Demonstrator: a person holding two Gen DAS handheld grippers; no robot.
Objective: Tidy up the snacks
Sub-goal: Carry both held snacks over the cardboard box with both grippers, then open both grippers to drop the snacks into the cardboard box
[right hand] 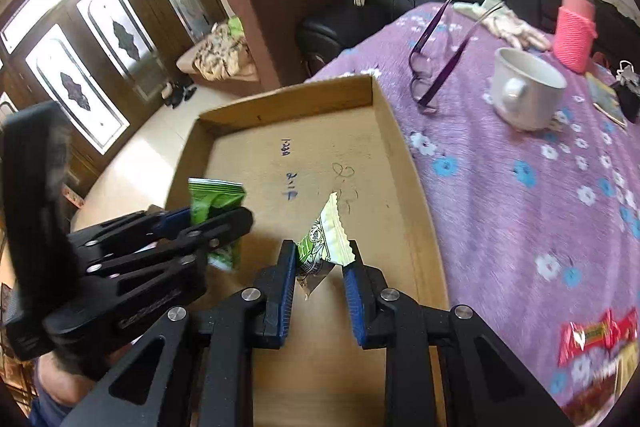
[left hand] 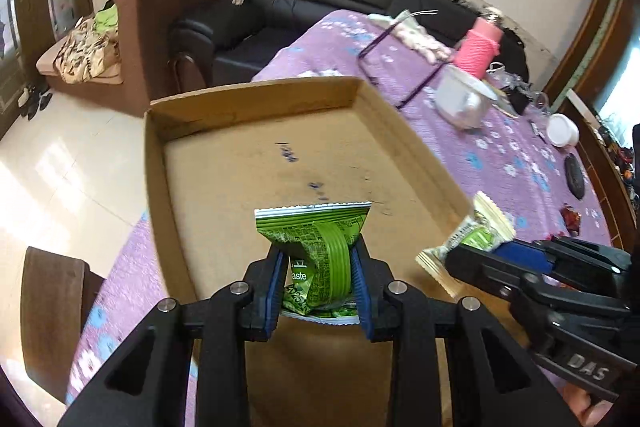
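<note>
Over the box (right hand: 400, 163), our left gripper (left hand: 318, 263) clamps a green pack (left hand: 316, 239); our right gripper (right hand: 320, 267) barely pinches a pale pack (right hand: 324, 243), which may slip.

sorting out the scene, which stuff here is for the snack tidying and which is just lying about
For the job: green snack packet in left tongs; cream snack packet in right tongs; cardboard box; red snack packets.

Lying about: glasses, mug, pink holder, gloves.

Daylit; fisheye-warped edges; seemingly slight blur
</note>
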